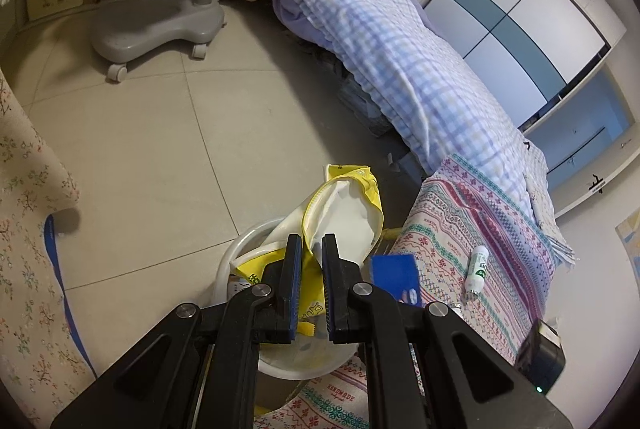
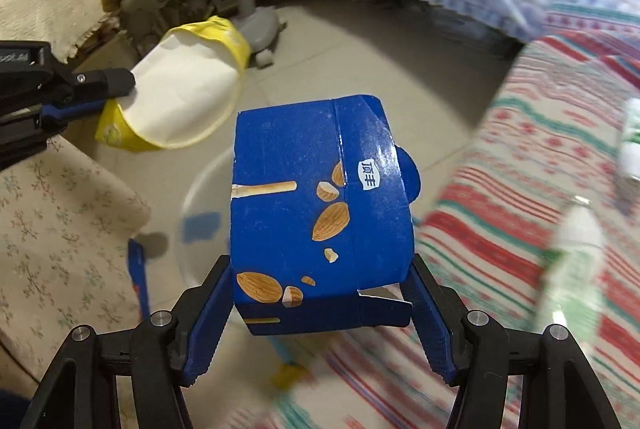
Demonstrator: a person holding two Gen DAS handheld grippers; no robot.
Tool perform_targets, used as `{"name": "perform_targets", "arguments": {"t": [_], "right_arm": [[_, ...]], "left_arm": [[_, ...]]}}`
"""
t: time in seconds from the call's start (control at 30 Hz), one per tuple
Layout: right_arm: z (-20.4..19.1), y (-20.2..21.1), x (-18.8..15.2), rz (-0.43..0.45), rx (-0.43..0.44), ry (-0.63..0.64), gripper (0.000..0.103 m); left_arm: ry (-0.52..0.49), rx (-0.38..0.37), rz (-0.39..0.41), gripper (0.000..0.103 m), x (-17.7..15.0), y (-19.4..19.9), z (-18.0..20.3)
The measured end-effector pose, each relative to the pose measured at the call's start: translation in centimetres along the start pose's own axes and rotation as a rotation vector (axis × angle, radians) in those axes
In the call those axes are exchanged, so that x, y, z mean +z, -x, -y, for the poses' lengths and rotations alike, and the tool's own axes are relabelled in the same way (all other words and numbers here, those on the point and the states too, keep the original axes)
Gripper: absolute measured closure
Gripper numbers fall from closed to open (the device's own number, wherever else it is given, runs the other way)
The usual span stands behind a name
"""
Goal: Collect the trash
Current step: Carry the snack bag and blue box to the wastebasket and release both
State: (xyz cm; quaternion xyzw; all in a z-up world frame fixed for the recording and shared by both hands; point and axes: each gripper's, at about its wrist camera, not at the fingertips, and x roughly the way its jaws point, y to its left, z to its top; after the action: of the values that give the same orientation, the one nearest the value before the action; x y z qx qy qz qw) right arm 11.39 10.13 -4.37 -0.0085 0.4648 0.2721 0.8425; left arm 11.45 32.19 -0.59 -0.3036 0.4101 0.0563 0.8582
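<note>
Motion blur smears the white-and-green bottles (image 2: pixel 576 261) and striped cloth (image 2: pixel 500 229); the blue box (image 2: pixel 316 213) hides the basin's (image 2: pixel 192 189) middle.

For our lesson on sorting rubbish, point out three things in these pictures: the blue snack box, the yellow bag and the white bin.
blue snack box (image 2: pixel 320 213): right wrist view, middle of its printed front face.
yellow bag (image 1: pixel 344 213): left wrist view, its white inner lining.
white bin (image 1: pixel 240 249): left wrist view, its left rim.
</note>
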Motion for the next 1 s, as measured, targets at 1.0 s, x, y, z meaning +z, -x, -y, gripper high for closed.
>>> {"name": "perform_targets", "arguments": {"t": [1.0], "right_arm": [[3.2,1.3,-0.1,0.039,-0.032,-0.140,0.025]], "left_arm": [[-0.225,0.106,-0.396,0.088,-4.5,-8.6,2.8]]}}
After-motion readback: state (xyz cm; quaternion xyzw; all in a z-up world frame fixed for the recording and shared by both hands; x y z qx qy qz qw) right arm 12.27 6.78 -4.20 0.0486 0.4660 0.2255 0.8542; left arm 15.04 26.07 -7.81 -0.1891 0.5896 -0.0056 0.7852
